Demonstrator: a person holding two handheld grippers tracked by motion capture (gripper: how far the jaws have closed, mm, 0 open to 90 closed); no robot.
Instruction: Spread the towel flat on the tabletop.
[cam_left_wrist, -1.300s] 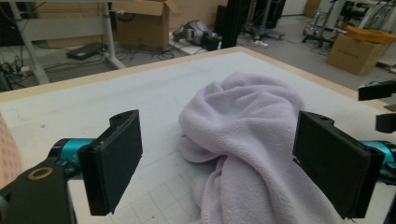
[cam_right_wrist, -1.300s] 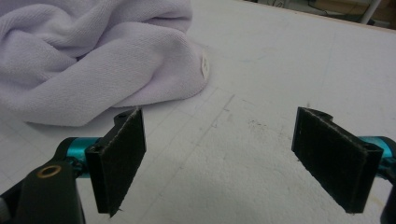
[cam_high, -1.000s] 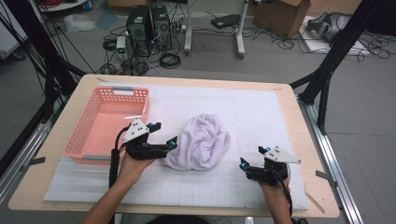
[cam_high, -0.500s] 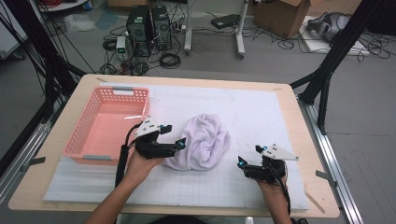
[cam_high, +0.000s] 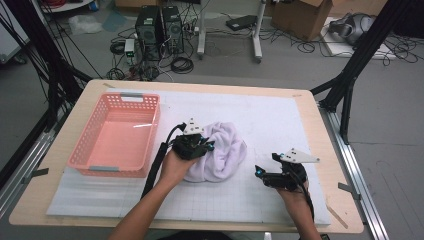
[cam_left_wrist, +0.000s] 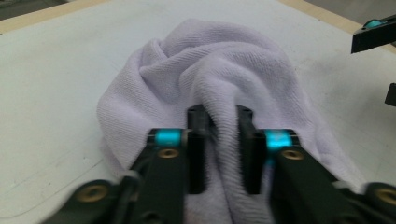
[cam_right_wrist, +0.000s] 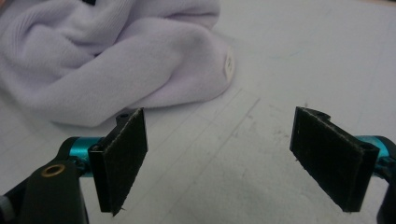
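Terry cloth is bunched between the jaws of the left gripper (cam_left_wrist: 218, 140), which have just been closing and now pinch a fold of the crumpled lavender towel (cam_high: 220, 152) lying near the middle of the white gridded mat (cam_high: 280, 115), just right of the pink plastic basket (cam_high: 116, 135). On the mat to the towel's right and apart from it, the right gripper (cam_right_wrist: 219, 158) sits with its jaws spread wide and nothing between them, their pads facing the towel's near edge.
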